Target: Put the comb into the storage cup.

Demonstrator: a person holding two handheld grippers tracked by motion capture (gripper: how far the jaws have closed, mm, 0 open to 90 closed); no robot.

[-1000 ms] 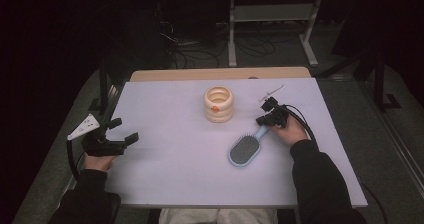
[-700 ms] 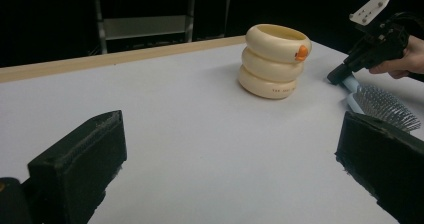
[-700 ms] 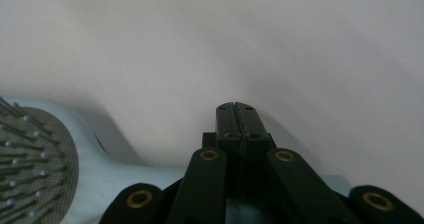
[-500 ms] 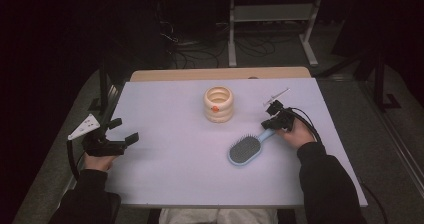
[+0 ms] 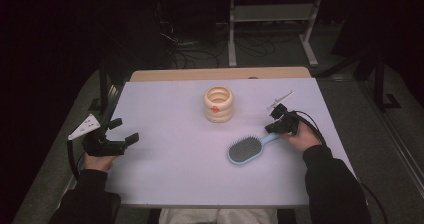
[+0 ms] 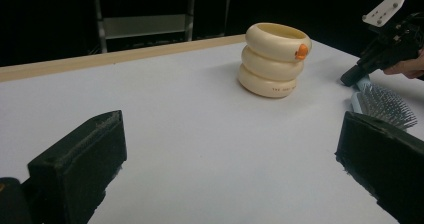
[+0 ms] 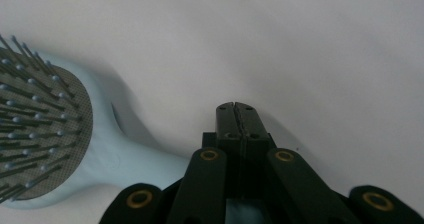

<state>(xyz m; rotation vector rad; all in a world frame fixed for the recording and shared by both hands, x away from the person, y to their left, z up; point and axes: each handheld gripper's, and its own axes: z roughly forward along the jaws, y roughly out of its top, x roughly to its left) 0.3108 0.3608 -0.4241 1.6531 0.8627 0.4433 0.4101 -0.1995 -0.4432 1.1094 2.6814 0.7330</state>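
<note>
A light blue hairbrush (image 5: 246,149) lies bristles up on the white surface (image 5: 180,174), right of centre. The right gripper (image 5: 276,127) sits over its handle, jaws pressed together with nothing between them. The left gripper (image 5: 131,140) rests well apart at the left edge, jaws wide.

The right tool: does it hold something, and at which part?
The right tool is shut with nothing between its jaws; the hairbrush handle lies beside them. The left tool is open and empty.

Your hairbrush (image 5: 246,149) lies on the table (image 5: 165,184) right of centre — handle toward your right gripper (image 5: 275,125), which sits just beside it. The ringed holder (image 5: 218,104) stands behind it; your left gripper (image 5: 127,140) sits well apart at the left edge.
</note>
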